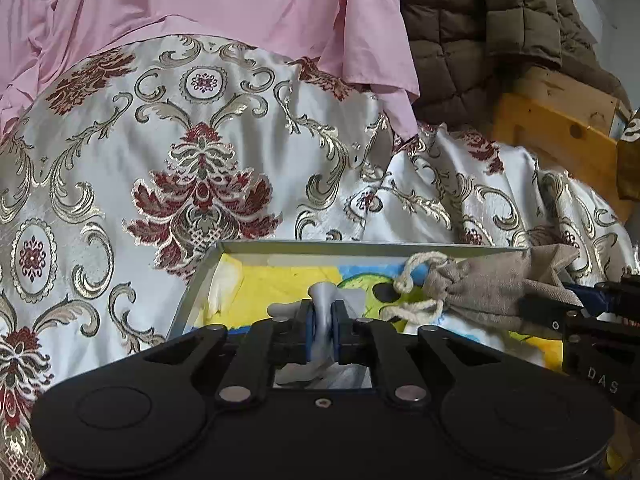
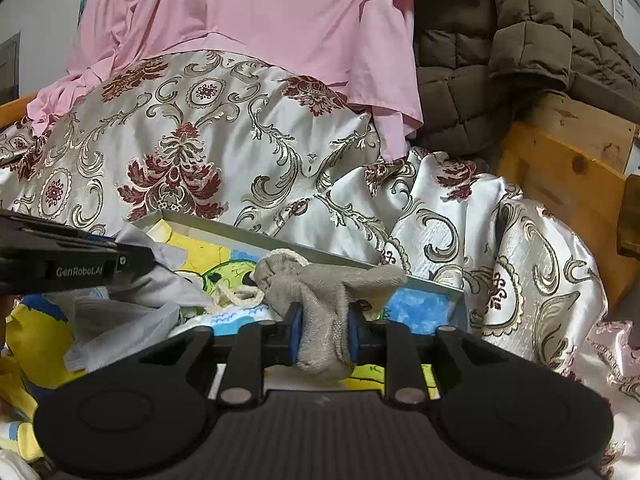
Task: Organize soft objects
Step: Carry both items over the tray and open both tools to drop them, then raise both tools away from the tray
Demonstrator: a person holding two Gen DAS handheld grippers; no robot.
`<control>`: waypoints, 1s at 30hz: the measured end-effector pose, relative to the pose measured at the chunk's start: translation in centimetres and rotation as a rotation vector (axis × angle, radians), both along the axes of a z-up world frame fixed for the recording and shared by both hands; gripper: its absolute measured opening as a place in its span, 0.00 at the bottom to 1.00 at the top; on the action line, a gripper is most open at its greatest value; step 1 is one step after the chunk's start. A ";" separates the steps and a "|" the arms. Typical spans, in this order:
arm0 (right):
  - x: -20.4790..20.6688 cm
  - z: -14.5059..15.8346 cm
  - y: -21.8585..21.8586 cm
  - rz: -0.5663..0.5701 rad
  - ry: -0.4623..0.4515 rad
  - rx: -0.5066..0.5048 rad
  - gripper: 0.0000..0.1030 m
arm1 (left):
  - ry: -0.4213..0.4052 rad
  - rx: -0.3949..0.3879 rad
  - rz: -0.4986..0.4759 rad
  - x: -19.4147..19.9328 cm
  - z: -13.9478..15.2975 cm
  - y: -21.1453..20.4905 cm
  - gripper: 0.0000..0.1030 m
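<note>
Your left hand-held gripper (image 1: pixel 322 326) is clamped on a thin fold of grey fabric (image 1: pixel 322 300); the blue pads sit nearly together with the cloth pinched between and bunched above and below them. Your right hand-held gripper (image 2: pixel 325 330) is clamped on a beige drawstring pouch (image 2: pixel 324 292), with the pads pressing a thicker wad of cloth that hangs out below them. The pouch's gathered neck and its off-white cord (image 2: pixel 238 294) lie to the left of that grip, and the cord rests loose on the surface underneath.

Both grips are low over a shallow grey tray (image 1: pixel 192 280) lined with a bright cartoon print (image 1: pixel 280 276) in yellow, blue and green. In the right wrist view the grey fabric spreads over the tray's left part, under your left hand-held gripper's arm. In the left wrist view the pouch stretches across the tray's right part, with its far end at the tray's far rim.

The tray's far rim is up against a big white satin cover (image 1: pixel 200 140) with gold scrolls and dark red florals, heaped behind it and draping down on the right. A pink sheet (image 1: pixel 240 0) lies over the top of that heap. A brown quilted jacket (image 2: pixel 520 40) is at far right, on a wooden bed frame (image 2: pixel 560 160).
</note>
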State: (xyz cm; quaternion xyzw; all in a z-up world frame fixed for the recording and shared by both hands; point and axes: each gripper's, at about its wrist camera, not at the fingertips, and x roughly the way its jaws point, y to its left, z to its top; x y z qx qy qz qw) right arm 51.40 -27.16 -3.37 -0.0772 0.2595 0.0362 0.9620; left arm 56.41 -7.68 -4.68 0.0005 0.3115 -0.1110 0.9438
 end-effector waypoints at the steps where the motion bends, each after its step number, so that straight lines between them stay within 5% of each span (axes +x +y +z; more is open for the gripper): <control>1: -0.2 -0.1 0.0 -0.002 -0.006 0.000 0.28 | 0.001 0.002 0.004 -0.1 -0.1 0.0 0.14; 6: -1.0 -0.1 -0.5 -0.004 -0.011 0.013 0.39 | 0.016 -0.033 0.023 -0.8 -0.1 0.5 0.18; 17: -4.9 1.9 -1.1 0.003 -0.060 0.058 0.62 | -0.045 -0.077 0.051 -4.4 2.4 1.6 0.53; 30: -18.2 9.2 -1.1 0.033 -0.224 0.140 0.88 | -0.199 -0.144 0.093 -17.4 9.2 3.9 0.78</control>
